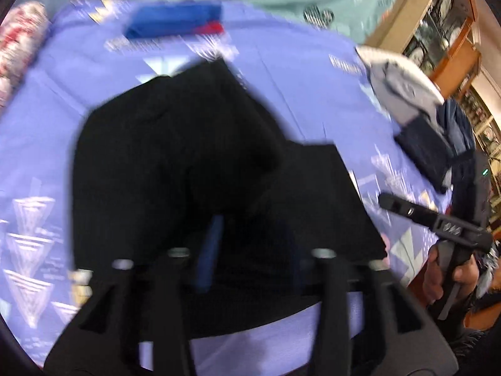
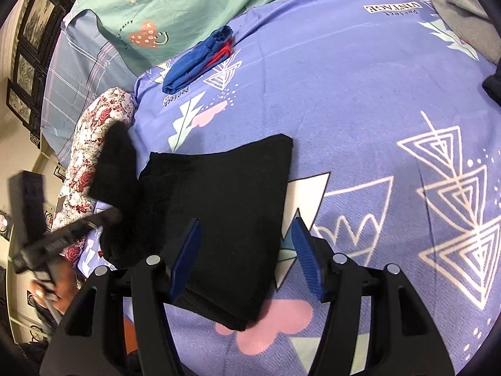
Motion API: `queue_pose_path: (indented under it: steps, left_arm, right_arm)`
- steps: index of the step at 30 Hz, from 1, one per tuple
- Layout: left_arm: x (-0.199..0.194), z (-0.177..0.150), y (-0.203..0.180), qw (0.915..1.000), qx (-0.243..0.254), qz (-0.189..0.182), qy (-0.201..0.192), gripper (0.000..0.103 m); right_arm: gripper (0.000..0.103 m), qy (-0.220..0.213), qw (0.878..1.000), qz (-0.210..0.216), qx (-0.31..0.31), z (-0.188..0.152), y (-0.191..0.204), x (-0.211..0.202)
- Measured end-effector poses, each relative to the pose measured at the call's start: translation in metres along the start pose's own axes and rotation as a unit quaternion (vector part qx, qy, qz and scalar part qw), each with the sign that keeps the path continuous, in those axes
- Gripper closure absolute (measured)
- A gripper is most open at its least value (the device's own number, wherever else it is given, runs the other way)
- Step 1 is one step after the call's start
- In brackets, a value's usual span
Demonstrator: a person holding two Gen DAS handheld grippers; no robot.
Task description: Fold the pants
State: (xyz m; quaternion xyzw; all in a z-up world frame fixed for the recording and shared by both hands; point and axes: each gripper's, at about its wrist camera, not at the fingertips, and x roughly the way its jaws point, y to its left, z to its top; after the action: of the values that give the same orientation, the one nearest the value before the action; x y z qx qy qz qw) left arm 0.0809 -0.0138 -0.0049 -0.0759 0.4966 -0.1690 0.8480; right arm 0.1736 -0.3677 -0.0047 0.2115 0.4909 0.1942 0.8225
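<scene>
Black pants [image 2: 225, 206] lie partly folded on the purple patterned bedsheet [image 2: 360, 94]. One end of them [image 2: 114, 159] is lifted at the left. In the blurred left wrist view the pants [image 1: 188, 163] fill the centre and hang over my left gripper [image 1: 250, 250]. One blue pad [image 1: 214, 244] shows under the cloth; the other is hidden. My left gripper also shows in the right wrist view [image 2: 106, 216], at the raised cloth. My right gripper [image 2: 247, 228] is open and empty just above the folded near part. It also shows in the left wrist view [image 1: 388, 202].
A folded blue and red garment [image 2: 200, 59] lies near the green pillow [image 2: 175, 12]. Grey and dark clothes [image 1: 416, 119] are piled at the bed's right edge. A floral cushion [image 2: 94, 156] lies at the left. Wooden shelves [image 1: 438, 31] stand beyond the bed.
</scene>
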Motion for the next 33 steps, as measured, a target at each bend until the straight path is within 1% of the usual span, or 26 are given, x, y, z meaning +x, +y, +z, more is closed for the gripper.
queue_pose_path:
  steps: [1,3,4,7,9,10,12,13,14,15,16,17,18,19,21,24,27,29,33]
  left_arm:
    - [0.010,-0.002,-0.003,0.9999,-0.002,-0.010,0.010,0.042]
    - [0.014,-0.004,-0.009,0.9999,0.010,-0.008,0.009,0.030]
    - [0.013,-0.003,-0.011,0.9996,0.016,-0.022,0.012,0.022]
    - [0.003,-0.001,-0.007,0.9990,0.005,-0.041,0.015,0.021]
    - [-0.013,0.001,0.004,0.9987,-0.010,-0.051,0.006,0.019]
    - [-0.019,0.003,0.009,0.9986,-0.019,-0.049,-0.004,0.016]
    - [-0.039,0.006,0.024,0.9980,-0.040,-0.034,-0.036,0.012]
    - [-0.045,0.007,0.032,0.9975,-0.049,-0.025,-0.045,0.011]
    - [-0.051,0.007,0.040,0.9969,-0.058,-0.011,-0.053,0.011]
    - [-0.055,0.007,0.052,0.9955,-0.071,0.014,-0.061,0.011]
    - [-0.056,0.006,0.060,0.9942,-0.080,0.033,-0.064,0.011]
    - [-0.056,0.004,0.072,0.9912,-0.095,0.065,-0.065,0.011]
    - [-0.054,0.003,0.080,0.9886,-0.107,0.085,-0.063,0.011]
    - [-0.050,0.000,0.089,0.9851,-0.120,0.109,-0.057,0.011]
    - [-0.035,-0.007,0.104,0.9801,-0.137,0.140,-0.035,0.011]
    - [-0.017,-0.018,0.112,0.9813,-0.140,0.132,-0.003,0.011]
    - [0.001,-0.024,0.114,0.9819,-0.136,0.131,0.015,0.011]
    - [0.005,-0.025,0.118,0.9821,-0.137,0.128,0.019,0.008]
    - [0.006,-0.022,0.124,0.9845,-0.134,0.111,0.024,0.006]
  right_arm:
    - [0.043,0.002,1.000,0.000,0.000,0.000,0.000,0.000]
    - [0.043,0.004,1.000,0.002,-0.001,-0.001,0.000,0.000]
    - [0.043,0.006,1.000,0.007,0.002,0.000,-0.001,0.001]
    - [0.043,0.015,1.000,0.015,0.006,0.001,-0.001,0.005]
    - [0.042,0.023,1.000,0.020,0.008,0.003,0.000,0.010]
    - [0.037,0.030,0.999,0.023,0.007,0.005,0.003,0.014]
    - [0.032,0.037,0.999,0.027,0.002,0.008,0.011,0.021]
    - [0.031,0.039,0.999,0.027,-0.003,0.009,0.015,0.025]
    - [0.031,0.042,0.999,0.028,-0.009,0.010,0.020,0.028]
    - [0.029,0.046,0.998,0.028,-0.018,0.012,0.026,0.032]
    - [0.028,0.049,0.998,0.027,-0.024,0.013,0.033,0.036]
    - [0.028,0.051,0.998,0.026,-0.030,0.015,0.038,0.039]
    - [0.028,0.054,0.997,0.027,-0.038,0.016,0.044,0.043]
    - [0.027,0.057,0.997,0.028,-0.045,0.018,0.051,0.047]
    - [0.025,0.062,0.996,0.029,-0.054,0.019,0.059,0.053]
    - [0.023,0.074,0.995,0.035,-0.058,0.021,0.069,0.063]
    - [0.022,0.089,0.993,0.049,-0.051,0.024,0.076,0.074]
    - [0.022,0.101,0.992,0.058,-0.041,0.027,0.081,0.083]
    - [0.022,0.136,0.988,0.070,-0.018,0.032,0.088,0.105]
